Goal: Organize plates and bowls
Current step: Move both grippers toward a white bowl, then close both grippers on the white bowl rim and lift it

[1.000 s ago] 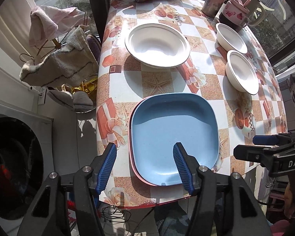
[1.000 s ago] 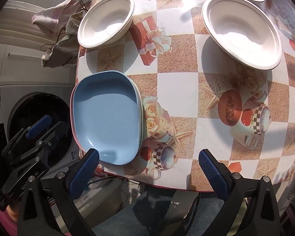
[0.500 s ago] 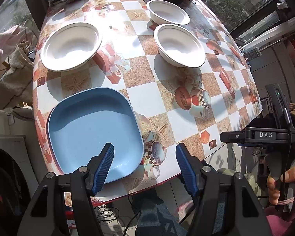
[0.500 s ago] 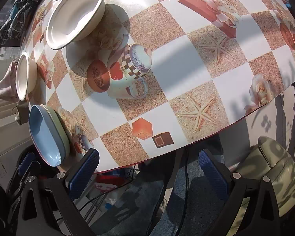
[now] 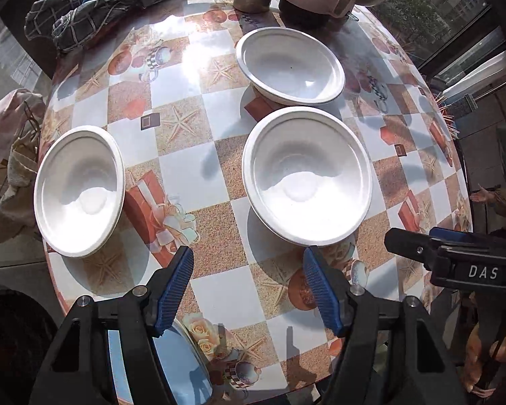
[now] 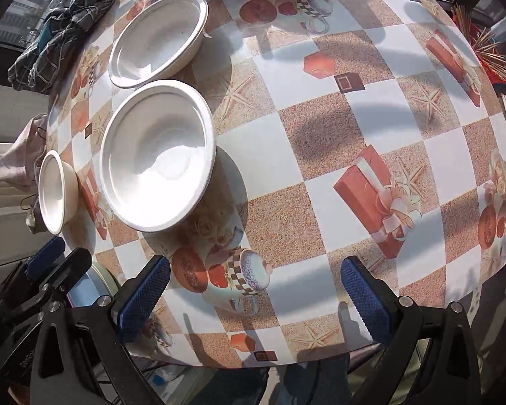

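In the left wrist view, the left gripper [image 5: 248, 287] points steeply down over the near edge of the table [image 5: 216, 175], its jaws spread with nothing between them. Three white bowls stand apart: one [image 5: 307, 172] mid-table, one [image 5: 290, 65] behind it, one [image 5: 79, 190] at the left edge. A blue plate [image 5: 182, 368] lies at the near-left corner.

In the right wrist view, the right gripper [image 6: 253, 295] also points down, jaws wide and empty, near the closest bowl [image 6: 158, 155].

Three white bowls and a blue plate on a patterned tabletop

Near bowl [image 5: 307, 175], centre frame, upright and empty; far bowl [image 5: 290, 65] just beyond it, upper centre; third bowl [image 5: 79, 190] apart at left edge, upright; blue plate [image 5: 175, 364] at bottom left, mostly hidden.
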`<state>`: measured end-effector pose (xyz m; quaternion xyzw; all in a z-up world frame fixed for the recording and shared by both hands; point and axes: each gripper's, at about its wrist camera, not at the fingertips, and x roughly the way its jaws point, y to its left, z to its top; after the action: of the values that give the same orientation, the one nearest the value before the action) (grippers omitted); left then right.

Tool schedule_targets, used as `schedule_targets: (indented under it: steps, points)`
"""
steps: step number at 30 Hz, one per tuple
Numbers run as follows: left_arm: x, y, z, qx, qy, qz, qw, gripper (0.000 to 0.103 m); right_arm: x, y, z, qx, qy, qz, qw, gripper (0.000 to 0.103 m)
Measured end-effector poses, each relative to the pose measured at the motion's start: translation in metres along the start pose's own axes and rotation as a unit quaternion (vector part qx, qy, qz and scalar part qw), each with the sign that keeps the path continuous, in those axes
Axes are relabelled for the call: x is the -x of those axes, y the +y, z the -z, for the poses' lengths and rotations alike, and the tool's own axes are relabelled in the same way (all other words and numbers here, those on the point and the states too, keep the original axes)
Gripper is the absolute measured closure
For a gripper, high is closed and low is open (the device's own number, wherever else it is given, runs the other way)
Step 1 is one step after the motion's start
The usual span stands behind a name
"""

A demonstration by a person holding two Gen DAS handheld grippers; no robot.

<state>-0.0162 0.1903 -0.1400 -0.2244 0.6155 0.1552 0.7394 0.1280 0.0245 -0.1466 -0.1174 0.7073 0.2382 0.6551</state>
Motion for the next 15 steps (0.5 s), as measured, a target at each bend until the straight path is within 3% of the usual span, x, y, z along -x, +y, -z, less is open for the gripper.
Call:
schedule_targets:
  steps: [7,12,13,14,15]
  points:
    - [-0.041,0.002,-0.042,0.024,0.022,-0.024,0.9992,0.032,-0.031,0.017,-0.056,0.029,0.012,-0.001,1.0,0.001]
    - [-0.062,-0.006,-0.06,0.01,0.029,-0.037,0.9988,0.032,-0.05,0.021,-0.071,0.035,0.023,0.001,0.999,0.002]
    - [-0.066,-0.007,-0.062,0.008,0.034,-0.036,0.9988,0.032,-0.053,0.022,-0.072,0.037,0.025,0.0,0.999,0.006]
    - [-0.07,-0.008,-0.063,0.007,0.039,-0.033,0.9986,0.033,-0.056,0.024,-0.072,0.04,0.028,-0.002,0.999,0.022]
    - [-0.074,-0.009,-0.064,0.004,0.047,-0.032,0.9984,0.042,-0.058,0.024,-0.072,0.041,0.031,-0.002,0.999,0.037]
